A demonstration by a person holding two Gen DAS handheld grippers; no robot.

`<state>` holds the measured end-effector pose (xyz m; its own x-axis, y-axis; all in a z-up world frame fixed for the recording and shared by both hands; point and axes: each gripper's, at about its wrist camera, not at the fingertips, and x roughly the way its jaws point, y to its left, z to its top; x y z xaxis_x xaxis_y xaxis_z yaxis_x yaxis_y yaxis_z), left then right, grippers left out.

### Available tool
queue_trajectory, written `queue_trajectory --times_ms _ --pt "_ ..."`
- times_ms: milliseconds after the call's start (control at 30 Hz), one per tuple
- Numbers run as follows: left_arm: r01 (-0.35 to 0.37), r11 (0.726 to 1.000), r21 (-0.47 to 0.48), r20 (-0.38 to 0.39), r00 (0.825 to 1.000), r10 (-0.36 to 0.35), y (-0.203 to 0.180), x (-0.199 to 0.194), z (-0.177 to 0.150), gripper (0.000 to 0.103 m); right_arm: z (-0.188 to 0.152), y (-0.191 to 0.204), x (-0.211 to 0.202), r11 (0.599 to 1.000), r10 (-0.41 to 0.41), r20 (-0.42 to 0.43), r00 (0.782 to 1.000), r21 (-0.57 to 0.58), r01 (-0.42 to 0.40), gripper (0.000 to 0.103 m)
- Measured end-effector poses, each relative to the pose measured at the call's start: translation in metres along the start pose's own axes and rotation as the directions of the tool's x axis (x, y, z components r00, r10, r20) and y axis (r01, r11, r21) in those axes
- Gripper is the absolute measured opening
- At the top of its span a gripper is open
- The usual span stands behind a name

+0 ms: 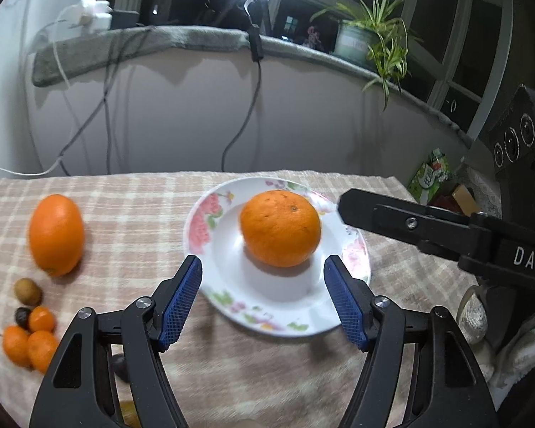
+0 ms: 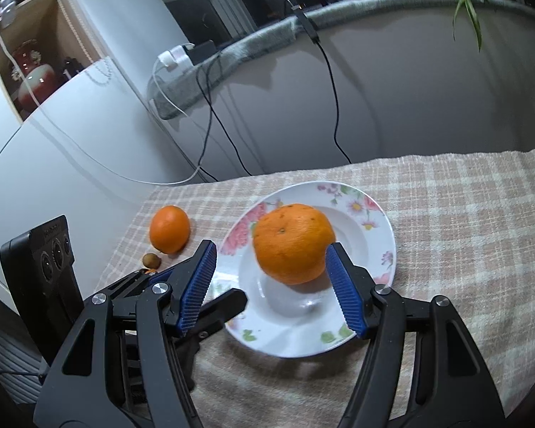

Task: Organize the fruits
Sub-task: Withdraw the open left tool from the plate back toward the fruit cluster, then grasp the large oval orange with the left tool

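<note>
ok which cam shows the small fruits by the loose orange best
The left wrist view: the small fruits sit in a cluster below the loose orange. The right wrist view shows only a brownish one and an orange sliver; the left gripper hides the rest.

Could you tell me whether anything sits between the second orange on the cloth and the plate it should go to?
Nothing visible does. The orange on the cloth lies left of the floral plate, with only bare checked cloth between them. The small fruits sit nearer the camera, off that path.
</note>
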<state>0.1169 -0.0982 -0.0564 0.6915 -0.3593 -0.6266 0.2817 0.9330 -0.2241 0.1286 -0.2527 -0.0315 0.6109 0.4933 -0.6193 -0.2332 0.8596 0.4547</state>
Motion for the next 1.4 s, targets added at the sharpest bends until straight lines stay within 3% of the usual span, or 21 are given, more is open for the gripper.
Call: queue_trajectory --times_ms 400,533,733,1000,1400 --pt "-0.086 0.994 -0.066 0.038 0.995 0.088 0.054 -0.04 -0.008 0.071 -0.001 0.046 0.009 0.996 0.028 -0.033 0.999 -0.089 -0.031 0.067" --pt "-0.12 0.99 -0.076 0.049 0.991 0.124 0.068 -0.053 -0.011 0.071 -0.005 0.063 0.017 0.993 0.029 -0.048 0.998 -0.117 -0.035 0.079" --pt "-0.144 0.985 -0.09 0.055 0.987 0.149 0.09 -0.067 -0.013 0.071 -0.007 0.083 0.029 0.99 0.03 -0.068 0.997 -0.139 -0.039 0.085" --pt "-0.097 0.982 -0.163 0.025 0.994 0.103 0.129 -0.066 -0.008 0.071 -0.002 0.103 0.055 0.986 0.04 -0.114 0.993 -0.159 -0.058 0.085" --pt "-0.095 0.981 -0.167 -0.032 0.995 0.09 0.159 -0.037 0.0 0.071 0.009 0.114 0.118 0.988 0.083 -0.226 0.971 -0.112 -0.11 0.085"
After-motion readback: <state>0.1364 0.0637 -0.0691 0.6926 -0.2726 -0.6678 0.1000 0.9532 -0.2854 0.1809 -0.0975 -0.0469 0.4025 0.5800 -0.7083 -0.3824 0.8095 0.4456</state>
